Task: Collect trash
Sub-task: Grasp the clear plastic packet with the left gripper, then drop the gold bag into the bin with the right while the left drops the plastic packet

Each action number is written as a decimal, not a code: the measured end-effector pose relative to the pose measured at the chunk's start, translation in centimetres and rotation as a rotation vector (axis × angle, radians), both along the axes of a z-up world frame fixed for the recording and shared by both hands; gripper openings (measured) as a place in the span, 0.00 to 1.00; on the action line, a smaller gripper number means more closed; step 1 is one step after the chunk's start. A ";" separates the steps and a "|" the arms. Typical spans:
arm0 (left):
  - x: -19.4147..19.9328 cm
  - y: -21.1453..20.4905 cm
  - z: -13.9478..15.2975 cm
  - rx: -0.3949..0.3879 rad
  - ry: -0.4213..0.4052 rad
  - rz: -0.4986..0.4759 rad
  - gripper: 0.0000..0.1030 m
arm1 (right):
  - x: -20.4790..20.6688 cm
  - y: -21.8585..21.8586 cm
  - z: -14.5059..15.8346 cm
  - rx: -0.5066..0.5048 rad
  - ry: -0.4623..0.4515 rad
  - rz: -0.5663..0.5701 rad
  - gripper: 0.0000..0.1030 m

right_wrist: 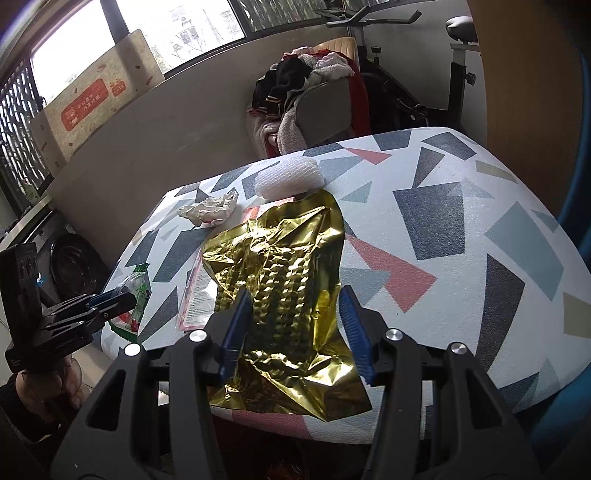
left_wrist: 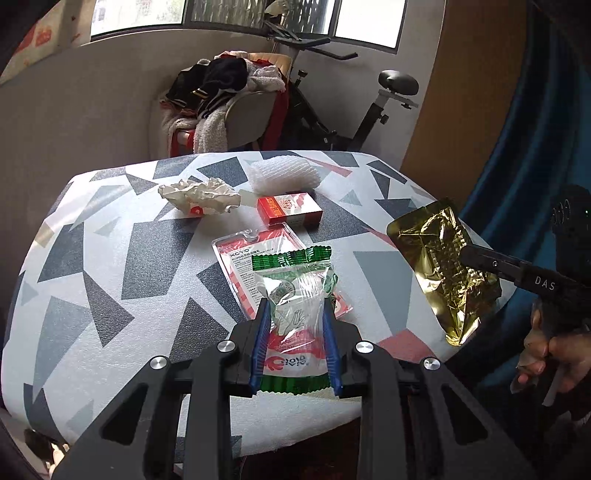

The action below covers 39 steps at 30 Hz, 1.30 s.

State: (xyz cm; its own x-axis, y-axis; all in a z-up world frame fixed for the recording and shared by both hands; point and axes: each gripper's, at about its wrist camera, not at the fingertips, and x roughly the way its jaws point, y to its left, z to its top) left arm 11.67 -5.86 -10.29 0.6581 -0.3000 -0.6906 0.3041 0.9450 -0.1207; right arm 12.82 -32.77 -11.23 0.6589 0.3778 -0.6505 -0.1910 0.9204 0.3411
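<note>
- Left hand-held gripper [left_wrist: 295, 314]: its blue pads [left_wrist: 260, 339] press both sides of a clear snack bag [left_wrist: 295, 295] with green crimped ends and red print. The bag is held above the worktop's near edge, its upper end sticking out past the fingertips.
- Right hand-held gripper [right_wrist: 295, 314]: clamped on a crumpled gold foil pouch [right_wrist: 284, 280], which hangs off its jaws over the worktop's near right corner. In the left wrist view the pouch [left_wrist: 443, 269] is seen pinched at one edge by the black fingers; a hand [left_wrist: 546, 354] grips the handle below.
- Worktop [left_wrist: 110, 258]: covered by a white cloth with grey, blue and pink angular patches.
- Flat packet [left_wrist: 247, 266], pink and white with print: lies near the middle of the worktop, partly hidden behind the snack bag.
- Red box [left_wrist: 290, 208]: lies just beyond the flat packet, toward the far edge.
- Foam net [left_wrist: 280, 173], white: lies at the far edge, just behind the red box.
- Crumpled paper [left_wrist: 201, 195], off-white: lies left of the red box, near the far edge, apart from the other items.
- Background: a chair [left_wrist: 251, 118] heaped with clothes and an exercise bike [left_wrist: 351, 110] stand beyond the far edge, under a window [left_wrist: 136, 14].
</note>
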 end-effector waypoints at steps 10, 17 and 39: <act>-5.9 4.8 -0.1 -0.056 -0.017 -0.001 0.26 | -4.6 5.0 -1.0 -0.032 0.000 0.075 0.49; -8.7 7.2 -0.5 -0.095 -0.029 0.022 0.26 | -6.9 7.1 -2.2 -0.061 0.020 0.105 0.49; -11.4 8.4 -2.2 -0.094 -0.025 0.004 0.26 | -10.3 11.0 -5.8 -0.103 0.108 0.215 0.50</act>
